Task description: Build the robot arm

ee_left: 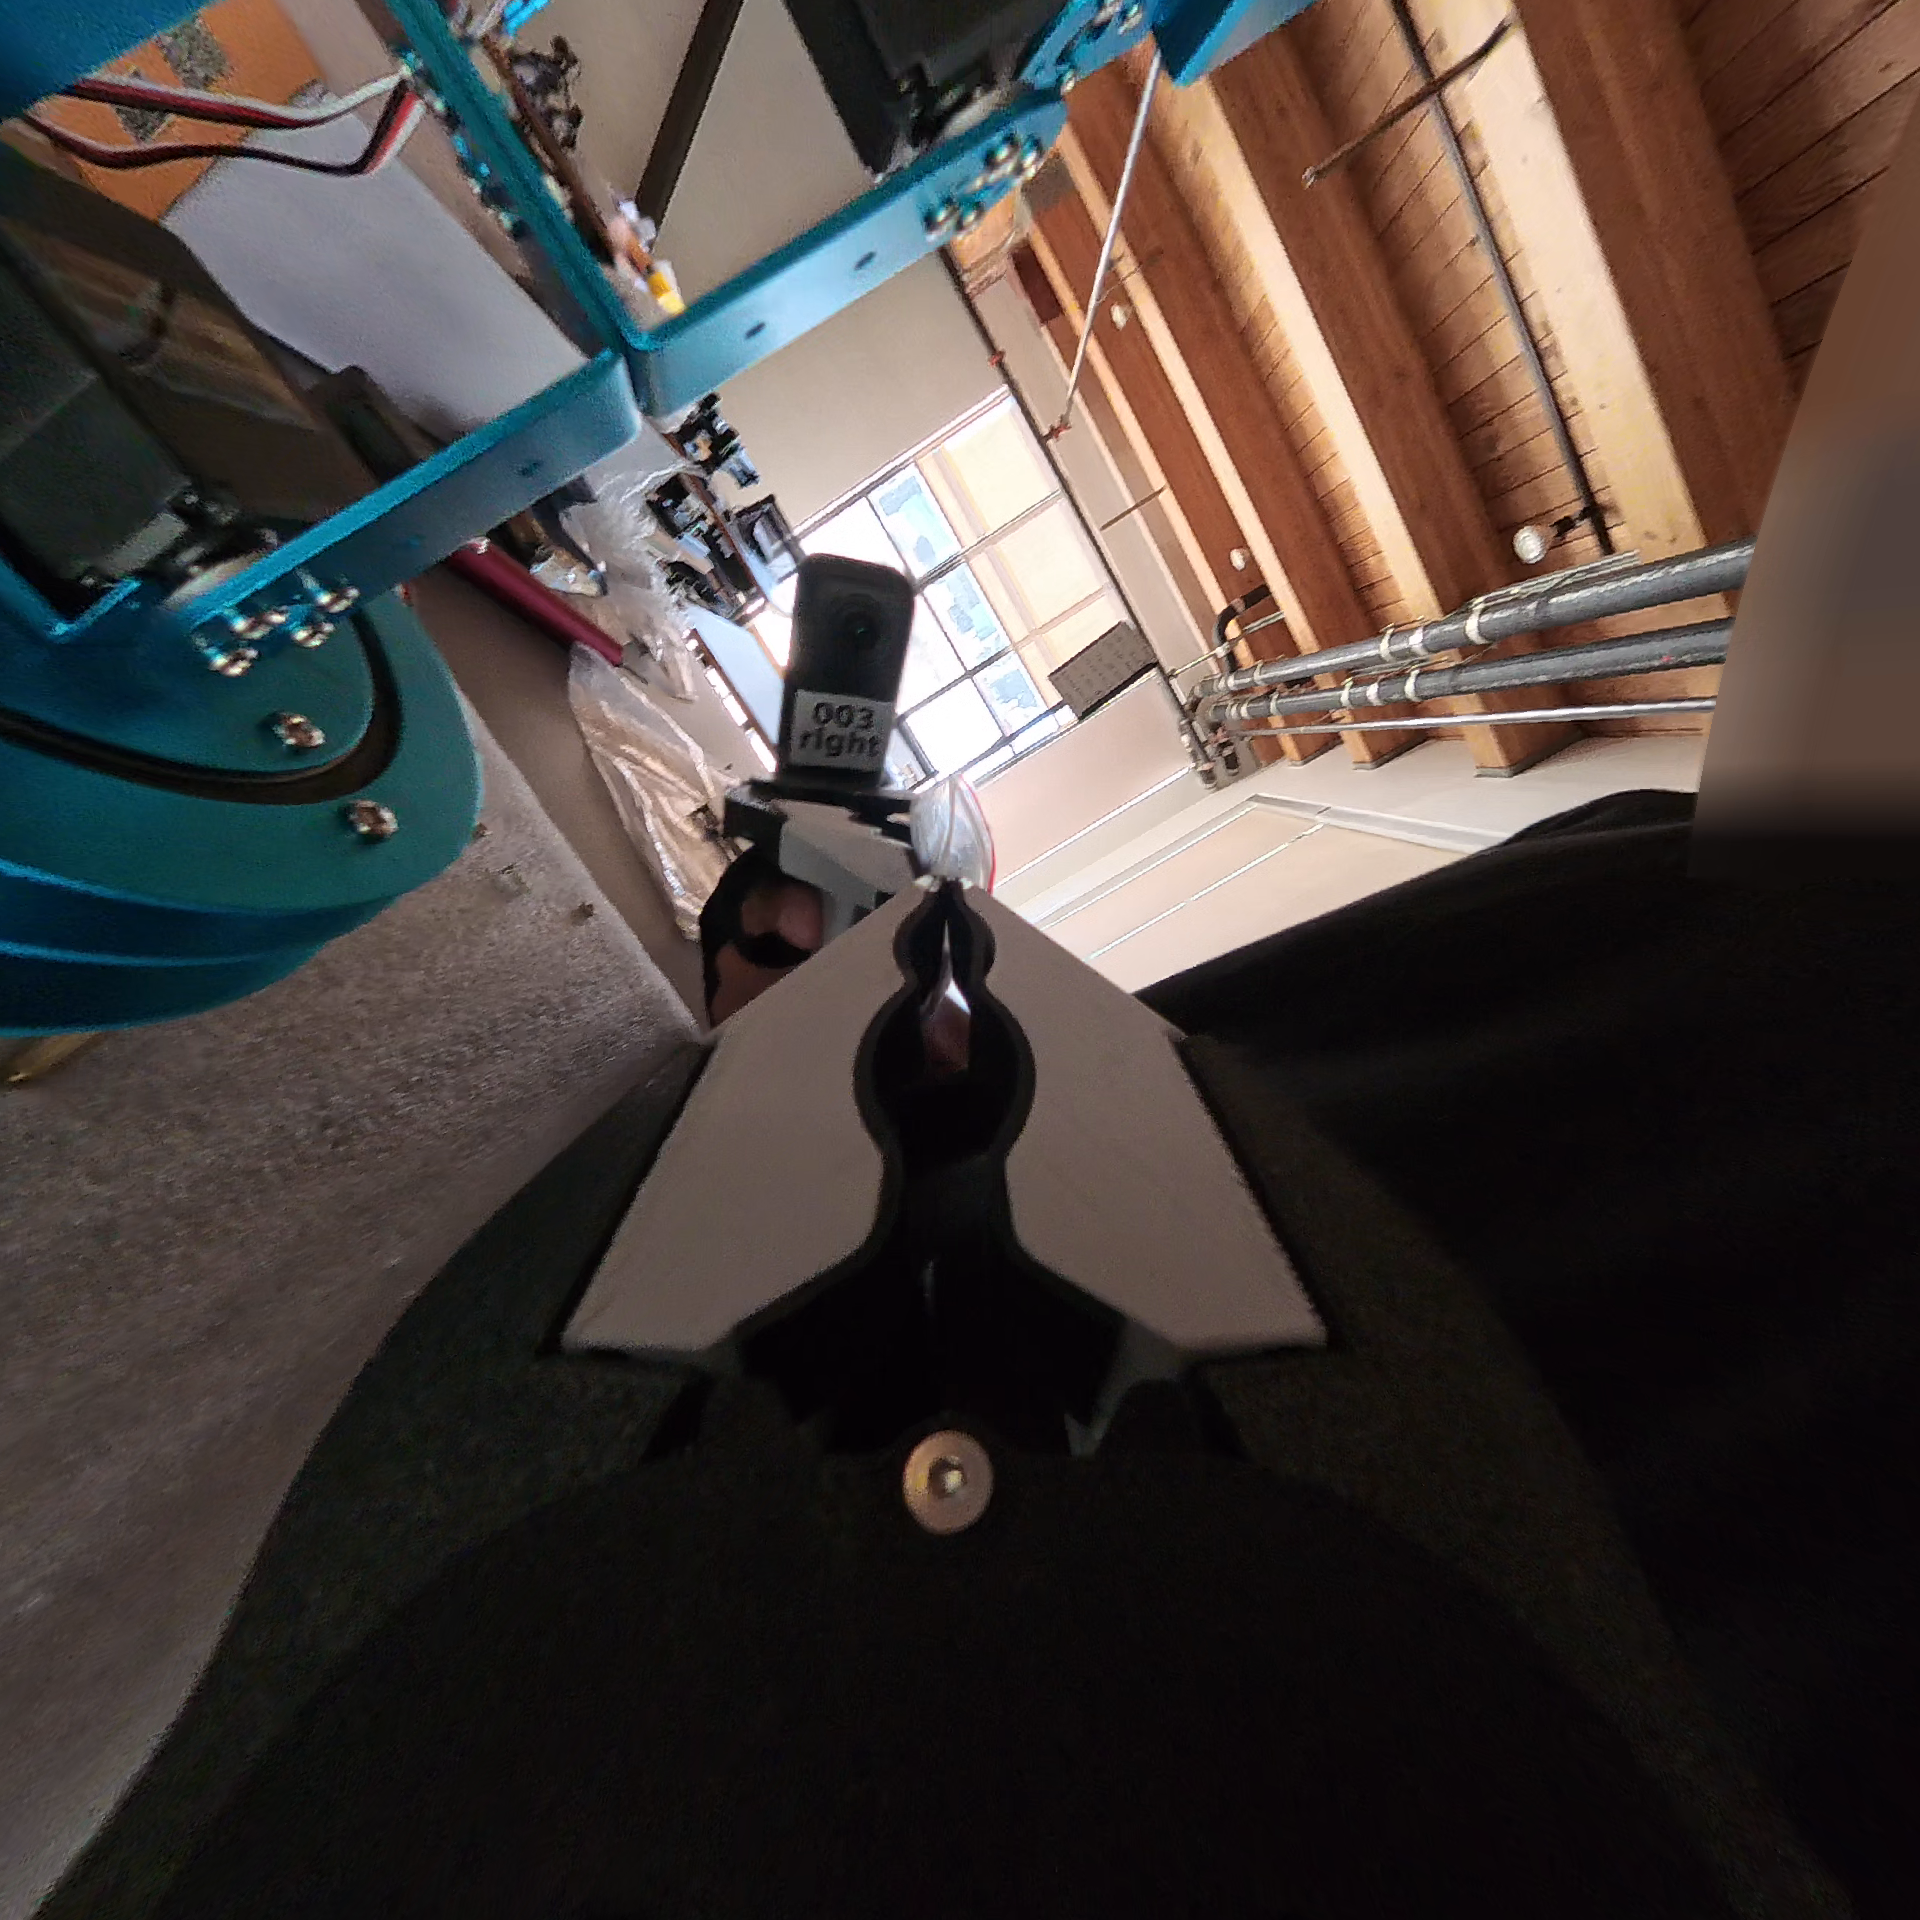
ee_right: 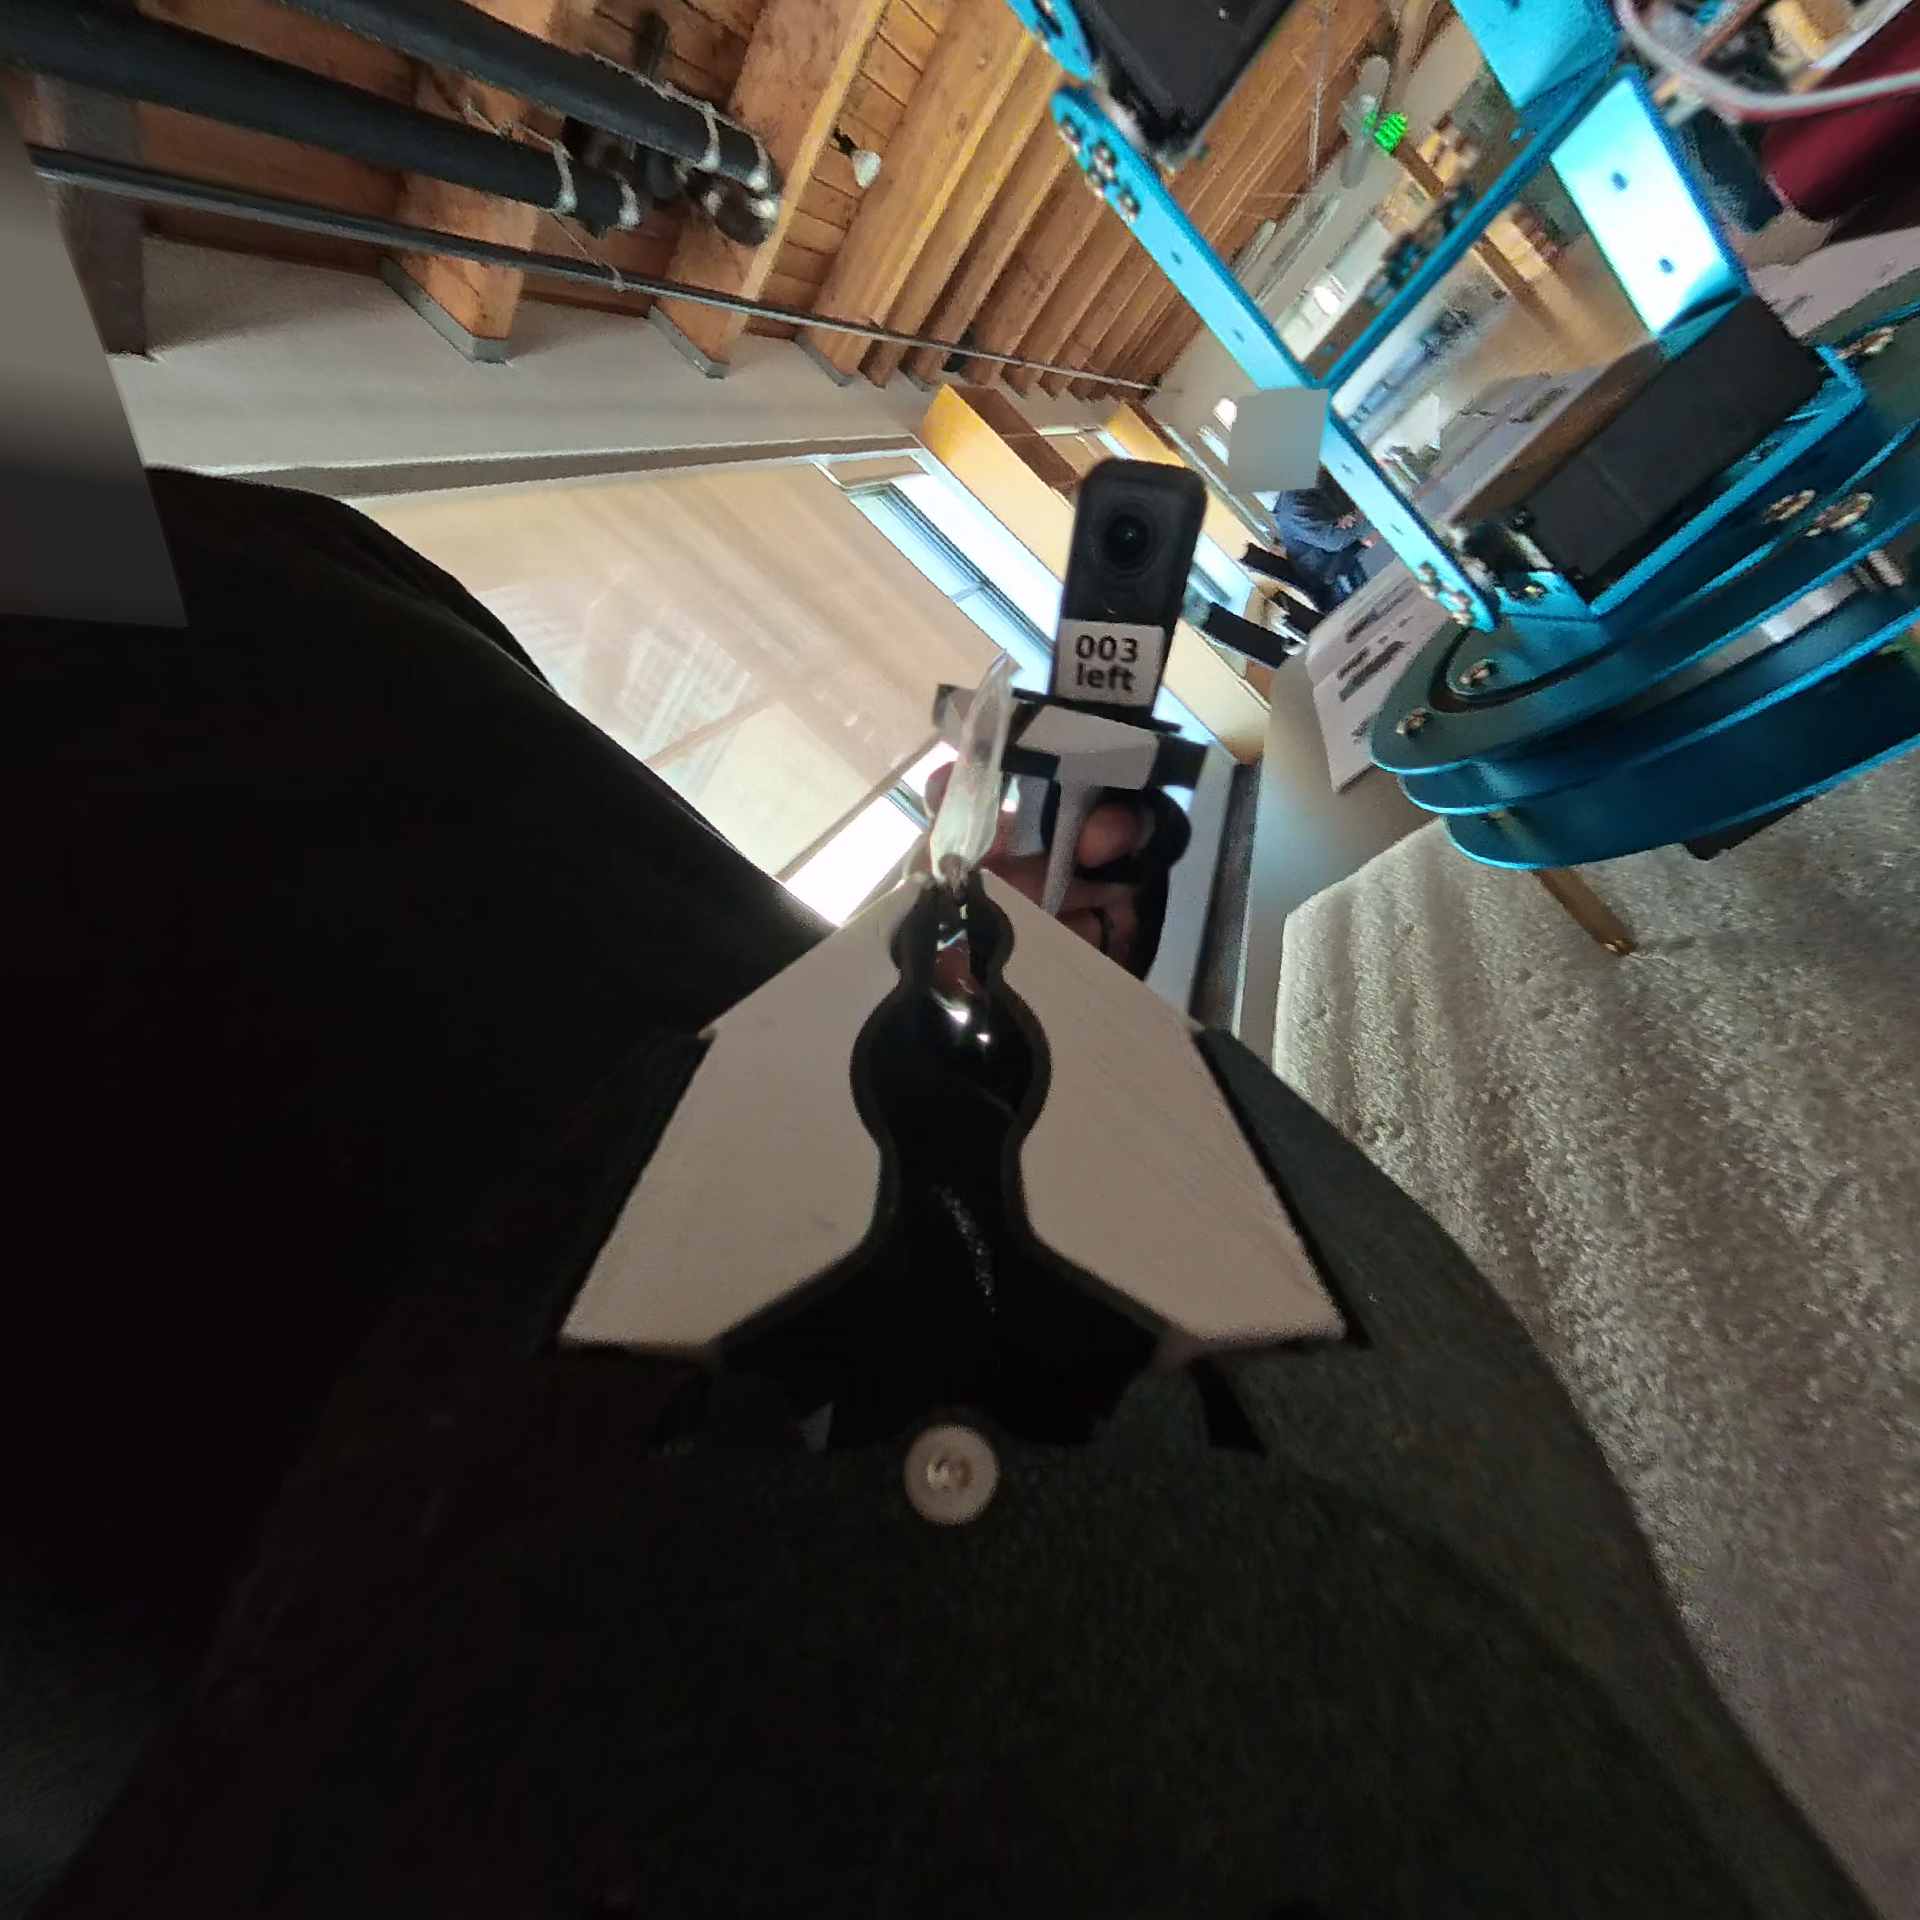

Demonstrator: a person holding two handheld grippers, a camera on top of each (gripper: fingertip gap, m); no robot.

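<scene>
My left gripper is shut, and its tips pinch the edge of a small clear plastic bag with a red line along one side. My right gripper is also shut, pinching the edge of the same clear bag, which stands up from its tips. The two grippers face each other closely with the bag between them. The right gripper's body and camera show in the left wrist view. The left gripper's body shows in the right wrist view. A hand grips each handle.
A blue metal frame with black motors and wires hangs close by, also in the right wrist view. A grey textured surface lies beneath it. A person's dark clothing fills one side. Wooden beams and pipes run behind. Spacing between my two grippers at the tips: around 4 cm.
</scene>
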